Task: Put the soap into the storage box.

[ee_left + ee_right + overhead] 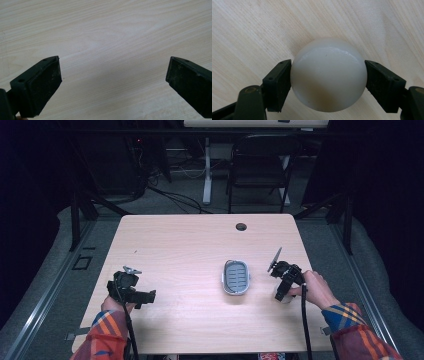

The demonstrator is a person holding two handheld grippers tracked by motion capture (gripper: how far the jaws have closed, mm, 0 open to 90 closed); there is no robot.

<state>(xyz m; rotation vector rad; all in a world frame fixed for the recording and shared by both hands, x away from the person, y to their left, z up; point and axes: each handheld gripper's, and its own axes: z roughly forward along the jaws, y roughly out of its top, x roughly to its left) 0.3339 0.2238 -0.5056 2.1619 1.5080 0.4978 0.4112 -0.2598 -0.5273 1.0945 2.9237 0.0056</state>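
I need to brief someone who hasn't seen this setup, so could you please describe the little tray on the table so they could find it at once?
On the light wooden table, look right of centre, just left of the right gripper. There lies the small oval tray, pale-rimmed with a ribbed grey inside, the one thing lying free on the tabletop.

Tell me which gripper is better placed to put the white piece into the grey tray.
Right, probably. The right gripper has both jaws against the white rounded piece, close beside the grey tray. The left gripper is open over bare table.
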